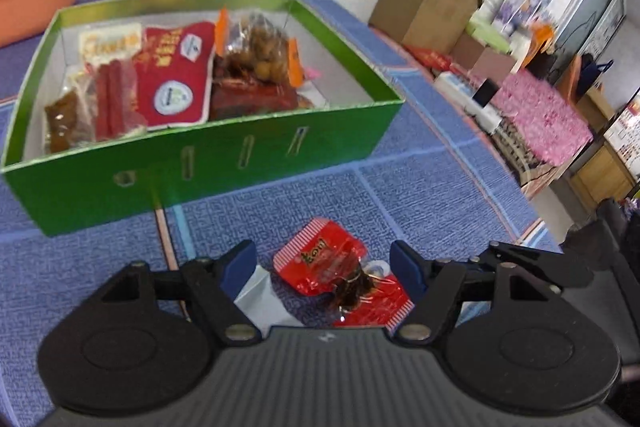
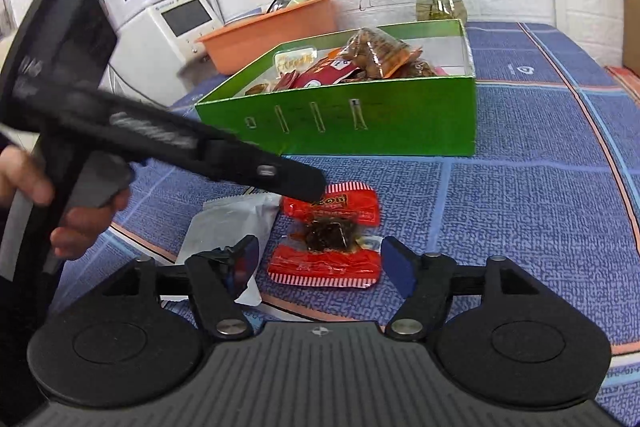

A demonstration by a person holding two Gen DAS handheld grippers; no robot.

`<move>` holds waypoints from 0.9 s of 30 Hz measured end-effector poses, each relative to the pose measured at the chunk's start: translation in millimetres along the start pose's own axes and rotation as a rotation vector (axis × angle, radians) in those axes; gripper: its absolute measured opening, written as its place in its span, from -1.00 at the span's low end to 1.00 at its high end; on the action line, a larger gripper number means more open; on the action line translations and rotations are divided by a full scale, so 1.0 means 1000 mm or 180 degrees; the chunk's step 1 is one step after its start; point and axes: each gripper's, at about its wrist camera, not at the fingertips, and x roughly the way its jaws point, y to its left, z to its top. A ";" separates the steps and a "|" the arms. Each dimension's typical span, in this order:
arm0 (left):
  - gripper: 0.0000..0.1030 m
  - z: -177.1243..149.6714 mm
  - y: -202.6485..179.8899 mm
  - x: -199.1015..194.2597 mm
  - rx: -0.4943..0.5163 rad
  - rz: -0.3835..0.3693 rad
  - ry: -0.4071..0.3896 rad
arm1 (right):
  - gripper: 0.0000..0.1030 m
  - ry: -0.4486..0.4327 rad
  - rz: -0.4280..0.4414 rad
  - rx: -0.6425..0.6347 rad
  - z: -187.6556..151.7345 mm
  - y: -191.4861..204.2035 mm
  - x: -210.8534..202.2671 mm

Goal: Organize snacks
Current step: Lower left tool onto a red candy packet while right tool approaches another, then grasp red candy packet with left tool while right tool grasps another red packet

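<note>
On the blue checked cloth of the desk (image 1: 420, 187), a red snack packet (image 1: 320, 259) with a clear window showing dark food lies in front of the green box (image 1: 200, 163), touching a white packet (image 1: 260, 295) at its side. The left gripper (image 1: 323, 269) hangs over the pair with its jaws spread, the red packet between the blue pads but not pinched. The right gripper (image 2: 320, 263) has its jaws wide apart too, close over the near end of the same red packet (image 2: 326, 267), holding nothing. Only the right wrist view shows the left gripper from outside: a dark, blurred bar (image 2: 168, 143) reaching down to the far end of the packet, with the person's hand (image 2: 60, 203) on its grip at the frame's left edge. That view also takes in an orange basin (image 2: 272, 35), a white appliance with a screen (image 2: 176, 23) and the glass vase (image 2: 440, 3) behind the box. The left wrist view looks down into the box instead, showing a red pouch (image 1: 176, 75), red sausage sticks (image 1: 110, 95) and a clear bag of brown snacks (image 1: 256, 51) (their labels too blurred to read), plus brown paper bags (image 1: 428, 7) beyond the desk. The white packet (image 2: 228, 231) is partly hidden by a finger in both views.
</note>
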 end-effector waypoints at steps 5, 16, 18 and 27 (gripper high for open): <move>0.46 0.003 -0.009 0.020 0.0054 -0.0019 0.0181 | 1.00 0.0152 -0.0185 -0.0092 0.002 0.010 0.014; -0.10 -0.009 -0.004 0.020 0.0050 -0.0353 -0.0048 | 0.84 0.0086 -0.0313 -0.0736 -0.006 0.021 0.014; -0.16 -0.009 -0.003 0.019 0.0011 -0.0428 -0.0025 | 0.67 0.0078 -0.0285 -0.0720 -0.006 0.020 0.011; -0.44 -0.018 -0.014 0.009 0.0286 -0.0312 -0.0124 | 0.26 0.0003 -0.0263 -0.0580 -0.007 0.013 0.000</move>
